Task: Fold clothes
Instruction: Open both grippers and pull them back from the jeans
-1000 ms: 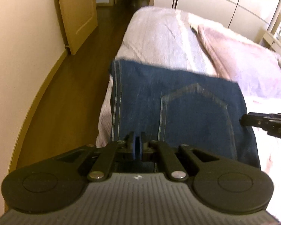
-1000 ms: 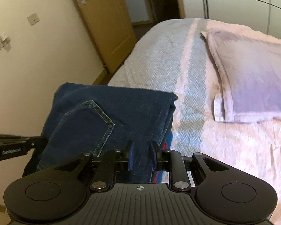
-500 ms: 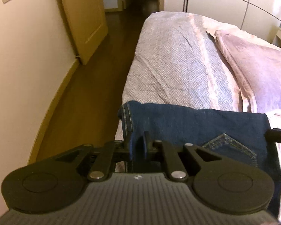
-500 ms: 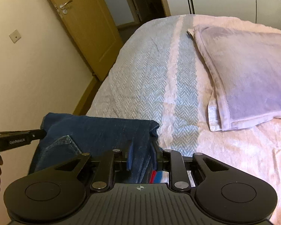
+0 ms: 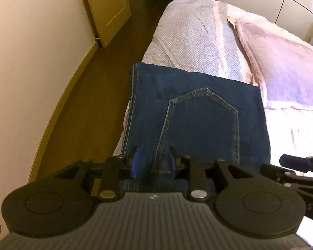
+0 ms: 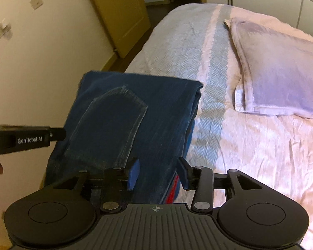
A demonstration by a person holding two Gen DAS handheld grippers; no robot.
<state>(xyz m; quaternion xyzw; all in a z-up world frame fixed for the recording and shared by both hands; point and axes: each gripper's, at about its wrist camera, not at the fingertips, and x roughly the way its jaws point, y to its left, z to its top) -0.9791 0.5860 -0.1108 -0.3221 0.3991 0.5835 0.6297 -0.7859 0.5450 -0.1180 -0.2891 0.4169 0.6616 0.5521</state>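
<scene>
A bed (image 5: 189, 41) fills the right side of the room, spread with a pale herringbone cover, and a lilac pillow (image 6: 281, 70) lies on it toward the far end. Left of the bed runs a dark wooden floor (image 5: 89, 87) along a cream wall (image 5: 31, 52) with a wooden skirting board. A light wooden door (image 5: 108, 8) stands open farther back. White wardrobe panels (image 5: 260, 0) rise behind the bed. The light is warm and dim.
</scene>
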